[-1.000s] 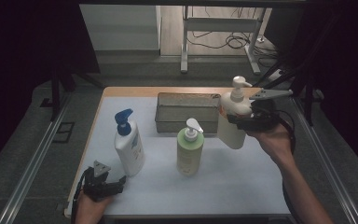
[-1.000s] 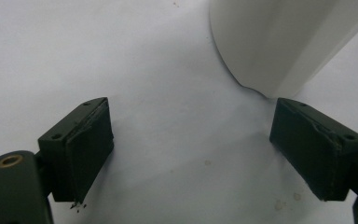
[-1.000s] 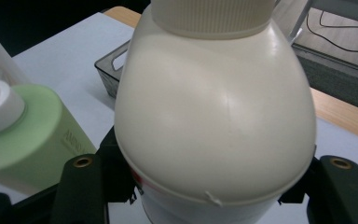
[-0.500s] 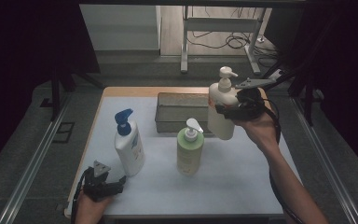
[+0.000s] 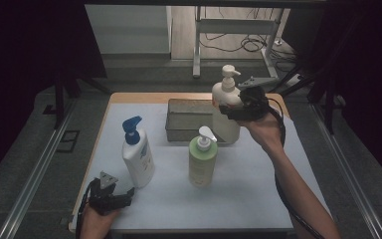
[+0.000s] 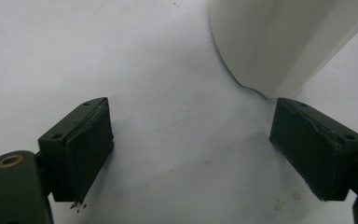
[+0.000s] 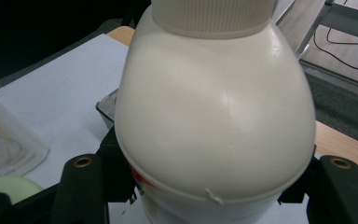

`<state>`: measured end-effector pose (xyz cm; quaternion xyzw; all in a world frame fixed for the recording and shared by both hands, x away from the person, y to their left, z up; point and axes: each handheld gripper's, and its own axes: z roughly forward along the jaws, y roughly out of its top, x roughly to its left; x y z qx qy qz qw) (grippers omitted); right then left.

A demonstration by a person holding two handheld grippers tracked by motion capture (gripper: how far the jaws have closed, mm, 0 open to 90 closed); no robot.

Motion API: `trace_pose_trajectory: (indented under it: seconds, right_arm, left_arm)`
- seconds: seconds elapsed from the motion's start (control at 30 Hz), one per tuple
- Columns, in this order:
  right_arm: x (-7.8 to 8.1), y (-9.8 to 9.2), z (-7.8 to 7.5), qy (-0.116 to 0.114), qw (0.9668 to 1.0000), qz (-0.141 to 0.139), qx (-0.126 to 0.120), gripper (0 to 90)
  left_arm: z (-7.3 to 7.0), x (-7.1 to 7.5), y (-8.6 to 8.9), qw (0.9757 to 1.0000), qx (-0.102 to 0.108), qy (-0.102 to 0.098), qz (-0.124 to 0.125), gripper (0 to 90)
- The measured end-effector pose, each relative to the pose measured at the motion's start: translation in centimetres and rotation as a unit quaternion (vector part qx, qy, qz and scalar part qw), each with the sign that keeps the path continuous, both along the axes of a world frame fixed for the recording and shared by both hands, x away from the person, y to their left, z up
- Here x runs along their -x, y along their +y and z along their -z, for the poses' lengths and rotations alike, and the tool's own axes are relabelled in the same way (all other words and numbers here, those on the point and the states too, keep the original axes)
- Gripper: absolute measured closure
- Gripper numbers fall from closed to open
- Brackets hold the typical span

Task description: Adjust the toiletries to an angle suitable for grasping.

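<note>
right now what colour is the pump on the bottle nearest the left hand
Blue, on the white bottle; the pump shows best in the high view.

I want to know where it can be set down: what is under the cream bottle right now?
The cream bottle hangs over the right end of the grey tray, clamped in the right gripper. Its base hides that corner of the tray.

Wooden table (image 5: 129, 97) carries a white sheet (image 5: 248, 189) over most of its top. On the sheet: grey tray (image 5: 191, 119) at the rear, white bottle with blue pump (image 5: 138, 158) left, green bottle (image 5: 202, 162) centre, both upright.
</note>
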<state>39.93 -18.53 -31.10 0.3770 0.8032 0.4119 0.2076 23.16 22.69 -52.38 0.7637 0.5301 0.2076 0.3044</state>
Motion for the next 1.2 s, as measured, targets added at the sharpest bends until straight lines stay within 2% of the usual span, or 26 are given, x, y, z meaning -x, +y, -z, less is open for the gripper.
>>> trace_pose_trajectory:
  seconds: [0.67, 1.2]
  right_arm:
    - [-3.3, 4.0, 0.6, -0.009, 0.9999, -0.005, -0.008, 37.7]
    - [-5.8, 7.1, 1.9, -0.013, 0.9997, -0.009, -0.019, 37.7]
  left_arm:
    - [0.0, 0.0, 0.0, 1.0000, 0.000, -0.001, 0.000, 13.1]
    - [0.0, 0.0, 0.0, 1.0000, 0.002, 0.000, -0.001, 13.1]
